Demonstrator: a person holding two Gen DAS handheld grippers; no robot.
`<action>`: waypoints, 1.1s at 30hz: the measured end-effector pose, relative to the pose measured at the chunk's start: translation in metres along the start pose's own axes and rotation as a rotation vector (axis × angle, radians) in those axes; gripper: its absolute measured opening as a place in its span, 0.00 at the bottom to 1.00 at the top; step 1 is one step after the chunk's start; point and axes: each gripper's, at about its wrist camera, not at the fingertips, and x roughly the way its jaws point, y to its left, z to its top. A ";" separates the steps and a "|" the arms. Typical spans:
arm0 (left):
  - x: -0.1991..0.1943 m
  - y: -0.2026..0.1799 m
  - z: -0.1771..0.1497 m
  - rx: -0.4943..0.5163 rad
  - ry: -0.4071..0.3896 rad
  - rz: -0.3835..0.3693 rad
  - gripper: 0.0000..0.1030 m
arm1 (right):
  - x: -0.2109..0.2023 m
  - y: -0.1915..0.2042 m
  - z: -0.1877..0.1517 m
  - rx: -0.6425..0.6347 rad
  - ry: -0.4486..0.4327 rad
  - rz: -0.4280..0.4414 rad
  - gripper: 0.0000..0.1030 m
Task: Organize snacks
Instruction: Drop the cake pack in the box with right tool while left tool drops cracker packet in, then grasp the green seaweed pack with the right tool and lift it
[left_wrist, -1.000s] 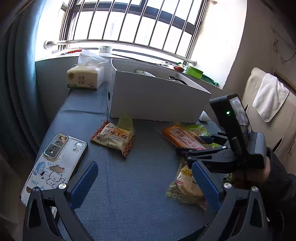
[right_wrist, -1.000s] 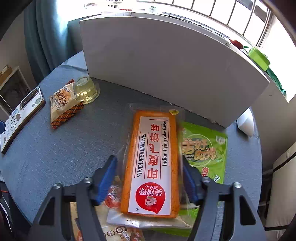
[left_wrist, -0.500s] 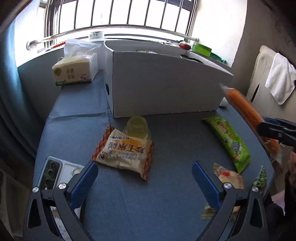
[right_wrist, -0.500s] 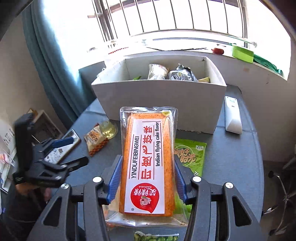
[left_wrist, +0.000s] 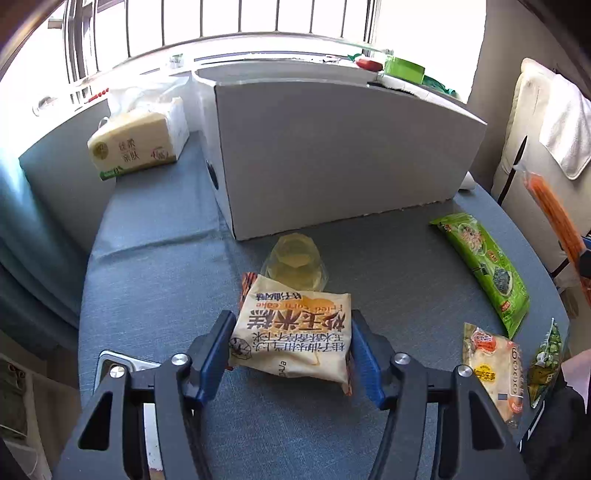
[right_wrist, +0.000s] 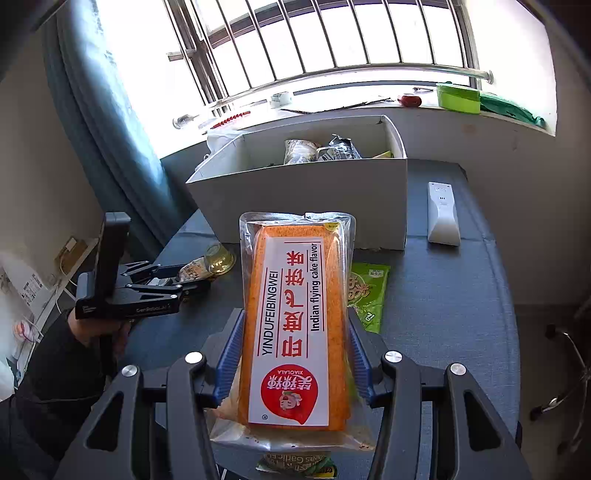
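Snacks lie on both sides of this moment: a cream corn-cake packet (left_wrist: 291, 332) sits on the desk (left_wrist: 159, 280) directly between the left gripper (left_wrist: 290, 354)'s blue fingers (left_wrist: 218, 343), which are closing on it, and both pads already appear to touch the packet's side edges. Its long axis runs across the gap, from one finger to the other, so the squeeze takes it end to end; a clear jelly cup (left_wrist: 295, 262) sits just beyond its far edge, touching or nearly so.

Held aloft in the right gripper (right_wrist: 293, 354) is an orange flying-cake pack (right_wrist: 295, 314), pinched across its width, its long axis pointing straight ahead of the fingers toward the white box (right_wrist: 306, 199). That box lies ahead of both sets of fingers and already holds a few wrapped items; the right hand looks the better placed to drop its load in.

A green packet (left_wrist: 484, 266) and two smaller snacks (left_wrist: 495, 365) lie to the right of the left fingers. Blue-grey cloth covers the desk; a tissue pack (left_wrist: 136, 144) stands beyond the left fingers, a white remote (right_wrist: 443, 214) beside the box, and a barred window (right_wrist: 332, 44) behind.
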 end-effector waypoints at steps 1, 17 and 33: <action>-0.010 -0.002 0.000 -0.003 -0.028 -0.010 0.63 | 0.000 -0.001 0.001 0.001 -0.007 0.004 0.55; -0.073 -0.011 0.144 -0.087 -0.377 -0.109 0.63 | 0.027 0.003 0.138 0.008 -0.158 -0.055 0.55; -0.053 0.015 0.171 -0.146 -0.305 -0.050 1.00 | 0.047 -0.030 0.206 0.044 -0.181 -0.097 1.00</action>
